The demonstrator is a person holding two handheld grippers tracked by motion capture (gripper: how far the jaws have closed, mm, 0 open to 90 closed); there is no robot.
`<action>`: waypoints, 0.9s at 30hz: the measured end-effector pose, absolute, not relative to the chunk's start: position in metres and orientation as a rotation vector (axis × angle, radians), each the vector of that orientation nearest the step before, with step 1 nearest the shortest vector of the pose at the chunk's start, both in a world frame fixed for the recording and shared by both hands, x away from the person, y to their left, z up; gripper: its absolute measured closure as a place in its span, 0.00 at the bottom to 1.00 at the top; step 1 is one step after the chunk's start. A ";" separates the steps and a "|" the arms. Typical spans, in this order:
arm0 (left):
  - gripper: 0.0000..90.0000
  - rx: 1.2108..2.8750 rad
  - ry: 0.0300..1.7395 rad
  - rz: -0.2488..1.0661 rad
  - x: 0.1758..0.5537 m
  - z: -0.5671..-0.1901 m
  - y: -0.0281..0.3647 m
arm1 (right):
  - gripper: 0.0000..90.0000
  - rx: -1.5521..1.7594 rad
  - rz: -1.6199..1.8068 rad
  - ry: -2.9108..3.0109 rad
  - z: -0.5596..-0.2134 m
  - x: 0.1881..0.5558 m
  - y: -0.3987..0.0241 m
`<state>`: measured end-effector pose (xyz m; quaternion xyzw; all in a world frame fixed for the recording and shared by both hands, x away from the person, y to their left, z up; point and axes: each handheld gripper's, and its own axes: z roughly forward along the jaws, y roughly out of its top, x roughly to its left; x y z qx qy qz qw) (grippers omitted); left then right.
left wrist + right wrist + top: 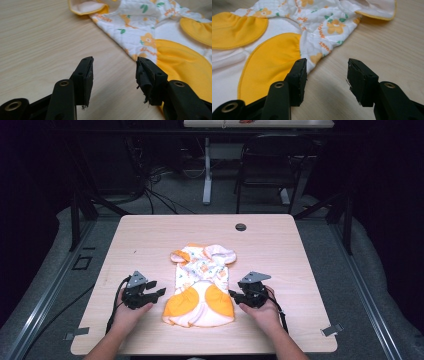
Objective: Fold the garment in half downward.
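Observation:
A small baby garment (201, 286), white with a flower print and orange-yellow panels, lies flat in the middle of the wooden table (150, 235). My left gripper (156, 288) rests on the table just left of its lower part, jaws open and empty. My right gripper (233, 295) rests just right of the garment, open and empty too. In the left gripper view the garment (160, 32) lies ahead and to the right of the gripper (114, 72). In the right gripper view the garment (287, 35) lies ahead and to the left of the gripper (327, 72), its edge close to the left jaw.
A round cable hole (241, 227) sits near the table's far edge. A black chair (270, 165) and a white table leg (207, 170) stand beyond the table. Bare wood surrounds the garment on all sides.

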<state>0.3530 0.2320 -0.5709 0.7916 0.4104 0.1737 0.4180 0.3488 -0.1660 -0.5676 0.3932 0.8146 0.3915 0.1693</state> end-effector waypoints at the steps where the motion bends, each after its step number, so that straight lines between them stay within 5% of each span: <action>1: 0.54 1.980 1.061 0.430 0.355 -0.572 0.236 | 0.56 1.140 1.111 2.311 -0.568 0.350 -0.168; 6: 0.61 1.984 1.075 0.423 0.356 -0.573 0.237 | 0.63 1.169 1.102 2.303 -0.570 0.351 -0.171; 19: 0.99 2.081 0.897 0.366 0.348 -0.568 0.201 | 0.92 1.023 1.117 2.380 -0.562 0.344 -0.148; 27: 1.00 2.151 0.836 0.321 0.351 -0.579 0.175 | 0.95 0.960 1.102 2.466 -0.570 0.344 -0.127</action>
